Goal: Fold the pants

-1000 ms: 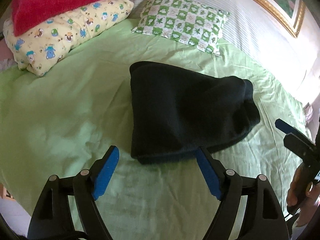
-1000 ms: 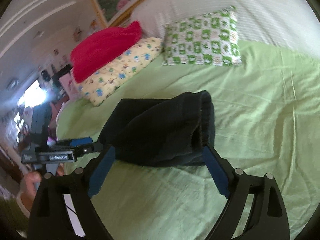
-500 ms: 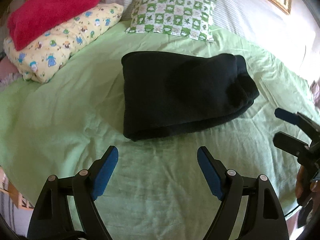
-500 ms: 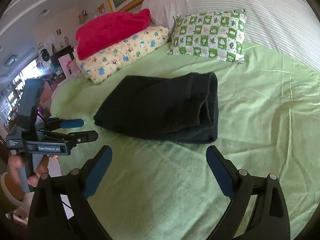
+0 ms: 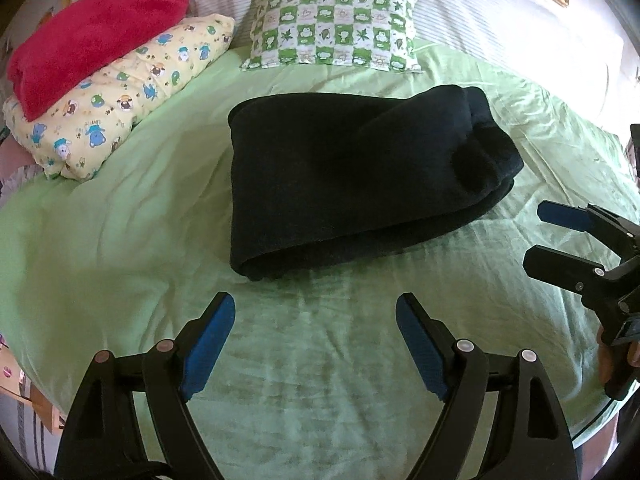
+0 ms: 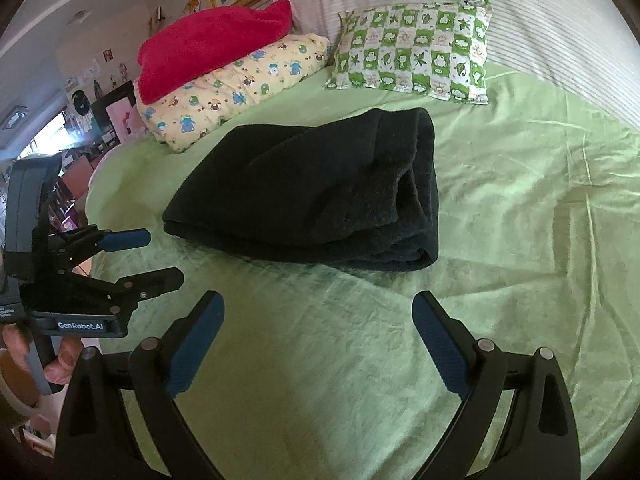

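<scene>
The dark navy pants point(image 5: 352, 176) lie folded into a thick rectangular bundle in the middle of the green bedsheet point(image 5: 120, 240); the right wrist view shows the pants point(image 6: 320, 196) with their layered end facing right. My left gripper point(image 5: 316, 304) is open above bare sheet, short of the bundle's near edge, with nothing between its blue pads. My right gripper point(image 6: 318, 304) is also open and empty, likewise back from the bundle. Each gripper appears in the other's view: the right gripper point(image 5: 548, 236) at the right edge, the left gripper point(image 6: 160, 256) at the left edge, both held by a hand.
A yellow cartoon-print pillow point(image 5: 120, 96) with a red fluffy blanket point(image 5: 92, 40) on it lies at the back left. A green-and-white checked pillow point(image 5: 336, 28) leans against the white striped headboard point(image 5: 500, 20). The bed's edge point(image 6: 92, 200) drops off to the left toward room clutter.
Both grippers have pulled back from the folded pants toward the bed's near edge, so the bundle looks farther away. The pants lie still.
</scene>
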Demonstrator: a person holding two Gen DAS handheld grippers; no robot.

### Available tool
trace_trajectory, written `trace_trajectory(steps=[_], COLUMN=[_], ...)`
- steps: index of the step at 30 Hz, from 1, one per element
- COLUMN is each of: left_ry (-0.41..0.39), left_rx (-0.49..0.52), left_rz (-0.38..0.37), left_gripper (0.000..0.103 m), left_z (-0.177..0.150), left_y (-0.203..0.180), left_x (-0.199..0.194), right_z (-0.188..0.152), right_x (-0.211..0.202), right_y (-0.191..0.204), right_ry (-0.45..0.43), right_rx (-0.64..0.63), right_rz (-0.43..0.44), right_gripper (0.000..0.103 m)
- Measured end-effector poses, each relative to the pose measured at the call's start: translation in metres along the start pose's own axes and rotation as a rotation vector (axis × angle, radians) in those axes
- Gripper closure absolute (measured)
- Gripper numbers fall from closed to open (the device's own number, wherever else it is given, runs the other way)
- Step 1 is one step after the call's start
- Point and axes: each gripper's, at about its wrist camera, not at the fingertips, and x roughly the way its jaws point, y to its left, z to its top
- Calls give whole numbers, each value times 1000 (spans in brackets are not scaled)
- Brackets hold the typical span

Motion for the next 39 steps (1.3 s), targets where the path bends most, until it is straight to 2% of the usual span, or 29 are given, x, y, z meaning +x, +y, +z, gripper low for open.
trace_trajectory(steps=[39], left_ry=[13], left_rx=[-31], left_rz=[3], left_gripper=[18], left_z=[9], left_y=[12], left_x=[12], right_z=[12], right_x=[23], right_y=[-2], right_ry=[28], right_rx=[-13], right_rz=[11], right_gripper=[8])
